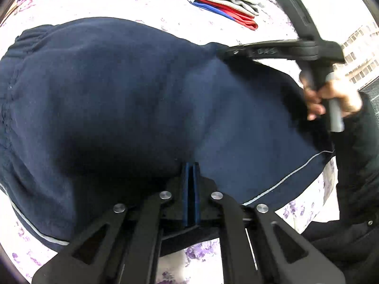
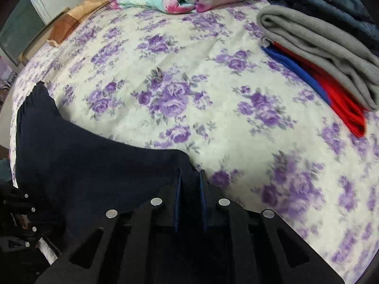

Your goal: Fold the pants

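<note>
Both tongs (image 1: 190,165) (image 2: 189,174) pinch navy pants (image 1: 118,94); writing unreadable.

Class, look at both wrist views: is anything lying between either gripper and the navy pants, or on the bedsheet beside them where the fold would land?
Nothing visible. The left gripper and right gripper are both already shut on the navy pants. The flowered bedsheet beside them is bare; the folded clothes stack sits off to the side, apart.
</note>
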Demonstrator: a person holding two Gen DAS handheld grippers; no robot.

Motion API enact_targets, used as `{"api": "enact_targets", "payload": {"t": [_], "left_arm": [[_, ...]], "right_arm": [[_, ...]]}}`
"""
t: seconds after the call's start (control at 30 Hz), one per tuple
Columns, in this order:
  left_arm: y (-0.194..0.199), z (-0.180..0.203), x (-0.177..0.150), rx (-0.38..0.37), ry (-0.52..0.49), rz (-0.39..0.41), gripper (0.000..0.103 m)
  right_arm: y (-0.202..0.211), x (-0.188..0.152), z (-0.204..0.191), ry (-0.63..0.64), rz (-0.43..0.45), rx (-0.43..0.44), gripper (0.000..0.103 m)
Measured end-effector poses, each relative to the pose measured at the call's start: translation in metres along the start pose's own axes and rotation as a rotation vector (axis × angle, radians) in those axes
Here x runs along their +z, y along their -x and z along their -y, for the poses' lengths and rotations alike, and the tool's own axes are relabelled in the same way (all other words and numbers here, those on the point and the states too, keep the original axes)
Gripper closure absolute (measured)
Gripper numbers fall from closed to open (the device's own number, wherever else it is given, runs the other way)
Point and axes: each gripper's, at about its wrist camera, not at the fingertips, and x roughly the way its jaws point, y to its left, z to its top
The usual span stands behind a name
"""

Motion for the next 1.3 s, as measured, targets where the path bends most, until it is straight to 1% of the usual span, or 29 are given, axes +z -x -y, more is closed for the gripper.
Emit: {"api": "enact_targets", "payload": {"t": [0.07, 0.1, 0.13, 0.17, 0.23, 0.27, 0.3, 0.33, 0.37, 0.4, 0.43, 0.47, 0.5, 0.53, 0.57, 0.6, 0.63, 0.67, 0.7, 0.77, 0.83, 0.9, 1.0, 1.03, 1.13, 1.17, 1.23, 1.27, 1.3], "left_arm": [[0.0, 0.0, 0.001, 0.0, -0.006, -0.004, 0.099], [0.0, 0.001, 0.002, 0.002, -0.009, -0.006, 0.099], [0.001, 0.0, 0.002, 0.004, -0.013, -0.008, 0.099], [0.003, 0.002, 0.004, 0.007, -0.019, -0.012, 0.099], [0.008, 0.007, 0.009, 0.014, -0.028, -0.015, 0.099], [0.016, 0.012, 0.016, 0.016, -0.037, 0.003, 0.099], [0.02, 0.021, 0.02, 0.016, -0.046, 0.023, 0.099], [0.028, 0.031, 0.03, 0.005, -0.065, 0.059, 0.099], [0.032, 0.037, 0.038, -0.009, -0.076, 0.079, 0.095], [0.032, 0.044, 0.049, -0.029, -0.082, 0.094, 0.082], [0.029, 0.05, 0.06, -0.042, -0.078, 0.098, 0.074], [0.018, 0.055, 0.074, -0.048, -0.065, 0.09, 0.069], [0.007, 0.058, 0.085, -0.051, -0.056, 0.077, 0.069], [-0.007, 0.059, 0.096, -0.056, -0.041, 0.062, 0.072], [-0.026, 0.062, 0.108, -0.075, -0.016, 0.033, 0.084], [-0.043, 0.066, 0.118, -0.093, 0.0, 0.0, 0.093], [-0.057, 0.067, 0.125, -0.088, 0.003, -0.023, 0.097], [-0.074, 0.068, 0.133, -0.048, 0.015, -0.039, 0.101], [-0.085, 0.066, 0.137, -0.038, 0.03, -0.055, 0.102], [-0.088, 0.059, 0.137, -0.05, 0.043, -0.055, 0.102], [-0.085, 0.06, 0.136, -0.046, 0.029, -0.051, 0.102], [-0.085, 0.06, 0.134, -0.045, 0.028, -0.05, 0.102], [-0.084, 0.063, 0.135, -0.048, 0.019, -0.044, 0.102], [-0.085, 0.062, 0.135, -0.053, 0.018, -0.044, 0.102], [-0.086, 0.057, 0.134, -0.076, 0.025, -0.048, 0.102], [-0.087, 0.056, 0.135, -0.081, 0.032, -0.052, 0.102], [-0.085, 0.058, 0.134, -0.074, 0.029, -0.05, 0.102], [-0.081, 0.062, 0.131, -0.052, 0.012, -0.037, 0.102], [-0.077, 0.066, 0.128, -0.031, -0.003, -0.031, 0.102]], "right_arm": [[0.001, 0.003, 0.003, -0.017, -0.026, 0.01, 0.084], [0.002, 0.004, 0.005, -0.03, -0.037, 0.01, 0.073], [0.005, 0.004, 0.005, -0.038, -0.036, -0.011, 0.06], [0.01, 0.004, 0.006, -0.039, -0.025, -0.022, 0.057], [0.037, 0.001, 0.01, -0.055, 0.031, -0.017, 0.057], [0.055, -0.001, 0.01, -0.077, 0.081, -0.014, 0.057], [0.083, -0.004, 0.015, -0.113, 0.157, -0.014, 0.051], [0.101, -0.008, 0.018, -0.138, 0.208, -0.025, 0.038], [0.122, -0.015, 0.022, -0.161, 0.268, -0.057, 0.032], [0.138, -0.024, 0.024, -0.172, 0.309, -0.101, 0.028], [0.152, -0.036, 0.024, -0.17, 0.33, -0.164, 0.028], [0.161, -0.051, 0.024, -0.172, 0.334, -0.218, 0.028], [0.166, -0.064, 0.023, -0.185, 0.339, -0.247, 0.028], [0.171, -0.086, 0.023, -0.212, 0.344, -0.267, 0.028], [0.174, -0.107, 0.021, -0.233, 0.338, -0.263, 0.03], [0.175, -0.127, 0.017, -0.24, 0.326, -0.243, 0.048], [0.174, -0.142, 0.014, -0.24, 0.313, -0.223, 0.069], [0.173, -0.154, 0.007, -0.244, 0.297, -0.205, 0.075], [0.169, -0.169, 0.001, -0.254, 0.283, -0.173, 0.075], [0.152, -0.177, -0.012, -0.263, 0.247, -0.116, 0.075], [0.127, -0.185, -0.025, -0.265, 0.178, -0.051, 0.076], [0.1, -0.187, -0.035, -0.259, 0.119, -0.034, 0.077], [0.075, -0.197, -0.044, -0.288, 0.049, -0.038, 0.078], [0.068, -0.204, -0.046, -0.304, 0.042, -0.039, 0.078], [0.072, -0.211, -0.051, -0.339, 0.077, -0.046, 0.078], [0.073, -0.211, -0.049, -0.363, 0.09, -0.031, 0.077], [0.078, -0.216, -0.042, -0.436, 0.121, 0.049, 0.066], [0.084, -0.221, -0.038, -0.476, 0.135, 0.079, 0.065], [0.092, -0.227, -0.035, -0.502, 0.152, 0.086, 0.063]]}}
